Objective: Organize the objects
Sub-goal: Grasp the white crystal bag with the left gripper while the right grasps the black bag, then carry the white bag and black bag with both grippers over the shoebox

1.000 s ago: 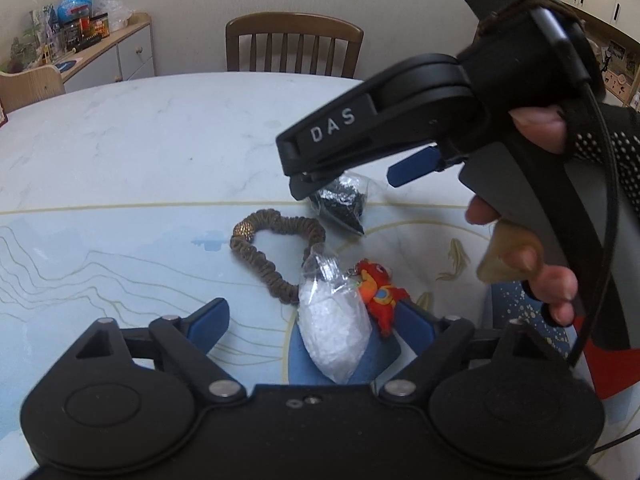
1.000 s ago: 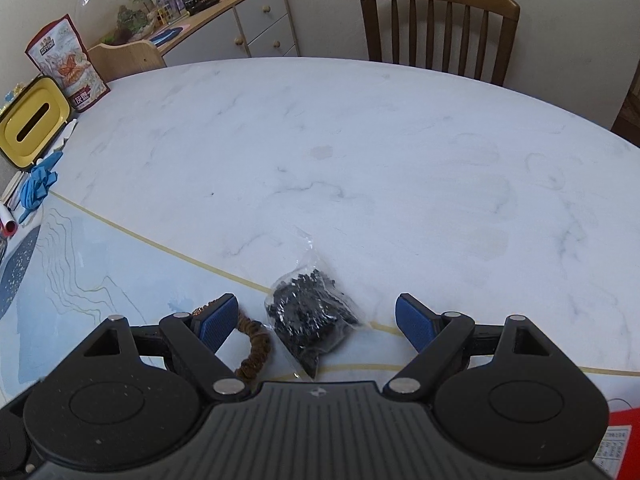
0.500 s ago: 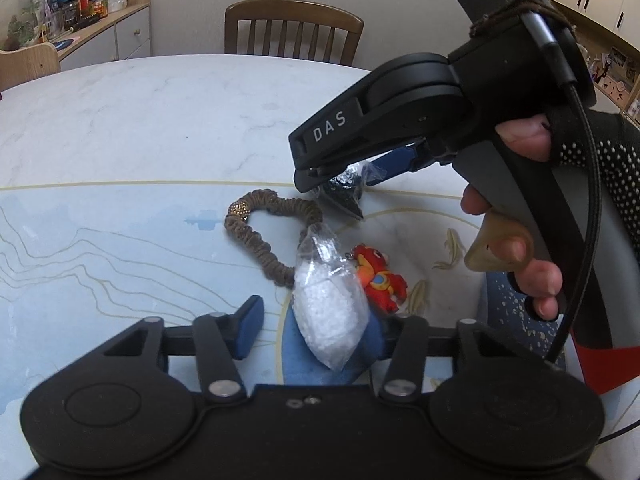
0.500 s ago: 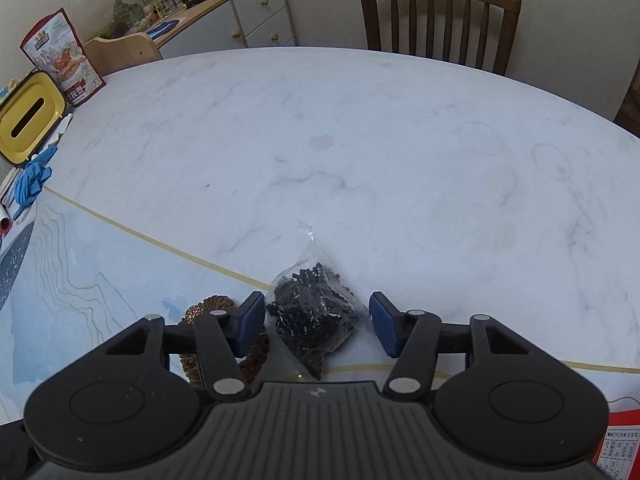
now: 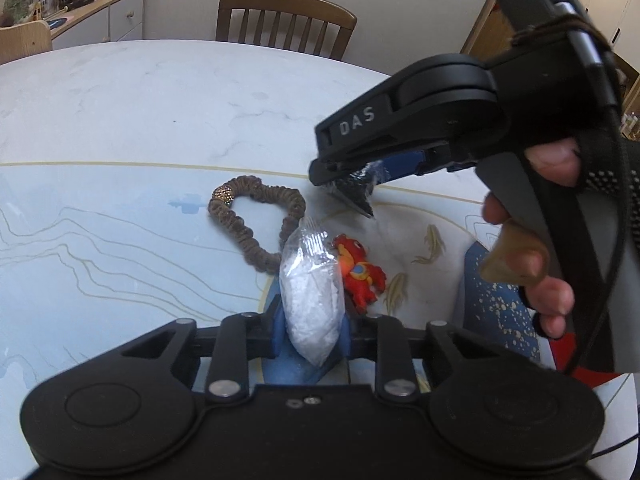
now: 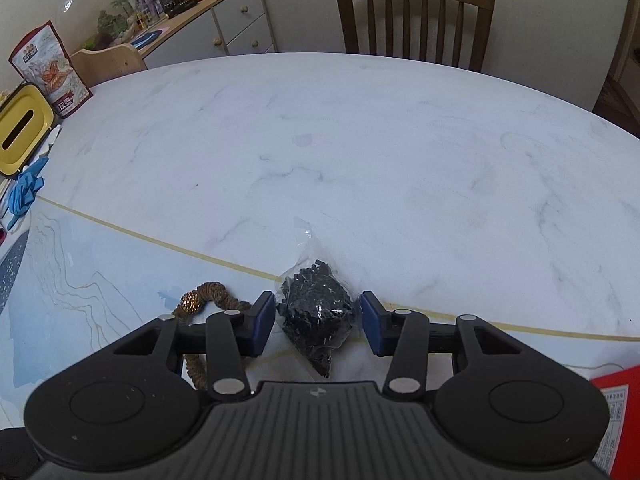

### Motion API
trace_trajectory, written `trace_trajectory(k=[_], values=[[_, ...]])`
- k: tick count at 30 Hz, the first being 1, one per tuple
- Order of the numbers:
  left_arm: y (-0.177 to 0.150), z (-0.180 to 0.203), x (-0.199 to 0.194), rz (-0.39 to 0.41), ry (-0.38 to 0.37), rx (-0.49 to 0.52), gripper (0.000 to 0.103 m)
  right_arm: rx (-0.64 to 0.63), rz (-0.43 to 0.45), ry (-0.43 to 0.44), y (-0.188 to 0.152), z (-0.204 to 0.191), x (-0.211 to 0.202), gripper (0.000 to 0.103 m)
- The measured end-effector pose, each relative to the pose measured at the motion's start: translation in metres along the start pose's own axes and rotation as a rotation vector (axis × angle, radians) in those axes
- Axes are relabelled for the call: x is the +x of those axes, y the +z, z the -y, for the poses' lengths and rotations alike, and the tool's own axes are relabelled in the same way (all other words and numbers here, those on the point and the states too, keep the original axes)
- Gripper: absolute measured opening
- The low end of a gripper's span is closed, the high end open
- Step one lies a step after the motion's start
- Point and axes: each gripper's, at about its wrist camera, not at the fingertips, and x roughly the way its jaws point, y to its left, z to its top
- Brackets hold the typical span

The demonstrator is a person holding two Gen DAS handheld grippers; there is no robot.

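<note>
- A round marble-look surface (image 6: 360,152) fills both views, part of it covered by a pale blue mat (image 5: 100,248); a wooden chair (image 6: 414,16) stands at its far edge and a cluttered sideboard (image 6: 224,20) is against the wall.
- The left gripper (image 5: 310,330), wide open a second ago, has now closed its blue pads onto the bag of white beads (image 5: 312,300), which is pinched between them.
- The right gripper (image 6: 318,326) has likewise narrowed around the bag of black beads (image 6: 316,316). From the left wrist view that bag hangs clear of the surface in its grasp, though in its own view a slim gap shows on each side.
- Just beyond the white bag, the red toy figure (image 5: 358,272) and brown hair scrunchie (image 5: 256,224) lie loose on the mat.
- Both bags appear secured, so carrying them to their places looks like the next step; the toy and scrunchie remain unsorted.
</note>
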Motion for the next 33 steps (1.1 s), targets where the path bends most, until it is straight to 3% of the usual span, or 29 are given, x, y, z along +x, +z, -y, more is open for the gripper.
trace_trajectory(k=[8, 19, 33], values=[[0.007, 0.004, -0.011, 0.011, -0.003, -0.012, 0.023, 0.037, 0.015, 0.004, -0.015, 0.004, -0.032, 0.045], [0.016, 0.023, -0.052, 0.035, -0.032, 0.004, 0.023, 0.074, 0.079, 0.033, -0.036, 0.016, -0.105, 0.045], [0.030, 0.080, -0.085, 0.076, -0.072, 0.059, 0.024, 0.114, 0.146, 0.038, -0.074, 0.048, -0.185, 0.045]])
